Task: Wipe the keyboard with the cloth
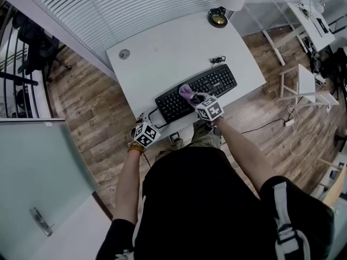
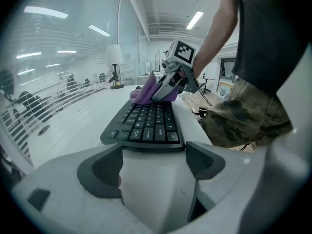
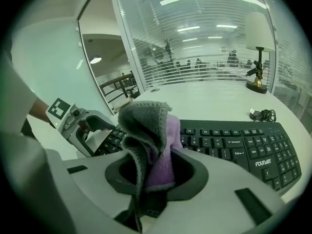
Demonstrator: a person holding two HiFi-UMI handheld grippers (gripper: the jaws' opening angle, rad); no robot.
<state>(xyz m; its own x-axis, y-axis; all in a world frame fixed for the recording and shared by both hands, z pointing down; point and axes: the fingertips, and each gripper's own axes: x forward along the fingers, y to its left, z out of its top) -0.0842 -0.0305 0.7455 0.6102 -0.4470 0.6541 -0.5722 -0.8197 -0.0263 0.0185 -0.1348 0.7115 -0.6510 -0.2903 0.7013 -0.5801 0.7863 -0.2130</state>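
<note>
Here, at a white desk [image 1: 173, 53] in a glass-walled office, a person is working over a black keyboard [image 1: 217, 83] with two hand-held grippers. The right claw [image 3: 156, 172] is clamping tight on a bunched cloth [image 3: 148, 130] (purple on one face, grey on the other) and holding it over the middle rows, where the fabric appears to be meeting the keycaps. The left claw [image 2: 153, 167] is standing wide apart with only bare desk between its pads, sitting just short of the keyboard's left end.

The cloth is looking soft, light and floppy, folding over itself above the claw. A hold low on the bundle, as here, is likely leaving a loose pad of fabric free to drag across the keys. The keyboard is looking stiff and probably light enough to slide on the smooth top, so the free claw may be best used steadying its end frame rather than pressing keys.

"Founder" is reading clearly in white at the keyboard's lower right corner, and key legends such as "Enter" are showing faintly. A coiled cable [image 1: 218, 59] and a desk lamp [image 1: 218, 18] are sitting beyond.
</note>
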